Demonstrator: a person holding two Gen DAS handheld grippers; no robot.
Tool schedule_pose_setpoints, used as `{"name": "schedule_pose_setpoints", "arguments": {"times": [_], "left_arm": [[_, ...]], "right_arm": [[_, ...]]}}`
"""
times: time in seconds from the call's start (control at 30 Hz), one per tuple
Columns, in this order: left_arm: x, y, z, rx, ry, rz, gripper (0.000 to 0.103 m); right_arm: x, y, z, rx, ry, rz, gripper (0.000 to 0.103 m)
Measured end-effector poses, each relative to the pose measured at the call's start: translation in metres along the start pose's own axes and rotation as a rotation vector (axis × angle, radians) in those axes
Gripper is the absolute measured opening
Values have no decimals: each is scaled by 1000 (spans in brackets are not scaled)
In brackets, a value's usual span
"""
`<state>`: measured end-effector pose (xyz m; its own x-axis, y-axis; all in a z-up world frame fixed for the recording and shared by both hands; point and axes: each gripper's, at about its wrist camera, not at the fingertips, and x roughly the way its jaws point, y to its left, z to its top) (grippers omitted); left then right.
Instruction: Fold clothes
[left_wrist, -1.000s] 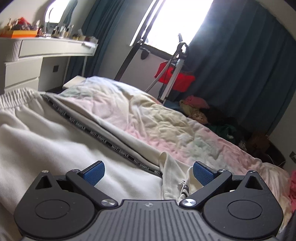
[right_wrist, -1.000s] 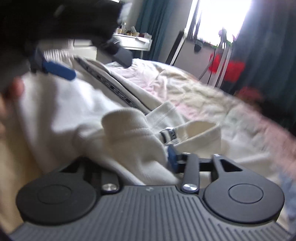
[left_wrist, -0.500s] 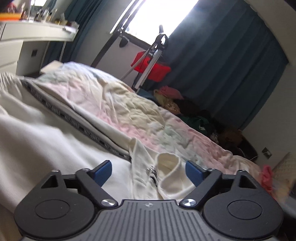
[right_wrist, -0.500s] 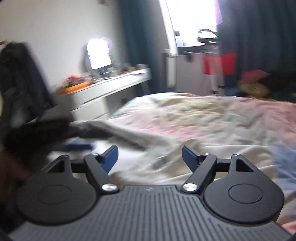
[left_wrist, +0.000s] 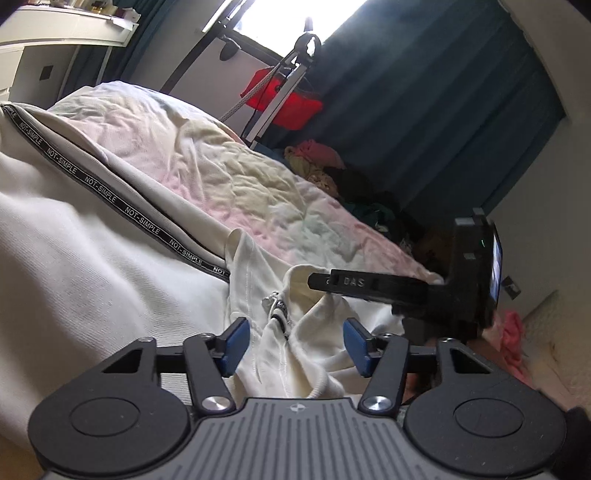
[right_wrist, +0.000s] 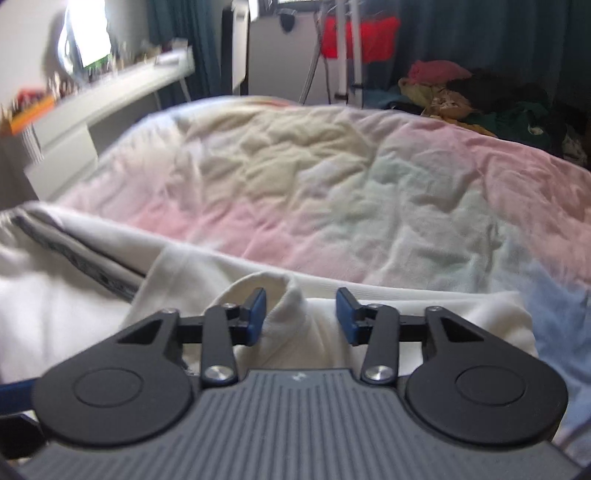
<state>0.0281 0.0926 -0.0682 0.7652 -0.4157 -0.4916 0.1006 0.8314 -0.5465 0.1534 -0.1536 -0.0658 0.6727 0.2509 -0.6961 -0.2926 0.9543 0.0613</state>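
Closing both fingers around the cuff (left_wrist: 295, 354): left gripper (left_wrist: 297, 345) from wide, right gripper (right_wrist: 300, 316) newly arrived; neither presses yet, fold grip pending.

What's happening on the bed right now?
A person is folding a cream garment spread on the pastel bedcover, one tool in each hand. The left tool is closing around the bunched cloth by the zipper pull. The right tool is closing over a raised fold beside it. Neither visibly pinches the cloth yet.
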Motion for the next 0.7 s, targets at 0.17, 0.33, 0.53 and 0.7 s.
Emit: {"name": "schedule_pose_setpoints", "arguments": {"times": [0.17,0.33,0.53,0.7], "left_arm": [[12,-3,-5,28,60,4,53],[17,1,-5,21,70,21,54],[22,4,-8,13,81,43,27],[13,-1,-5,40,95,65,5]], "right_arm": [[-15,30,14,-158,-79,53,10],[-27,61,25,-348,-164,60,11],[21,56,11,-365,-81,23,11],[35,51,-1,-299,-91,22,12]]}}
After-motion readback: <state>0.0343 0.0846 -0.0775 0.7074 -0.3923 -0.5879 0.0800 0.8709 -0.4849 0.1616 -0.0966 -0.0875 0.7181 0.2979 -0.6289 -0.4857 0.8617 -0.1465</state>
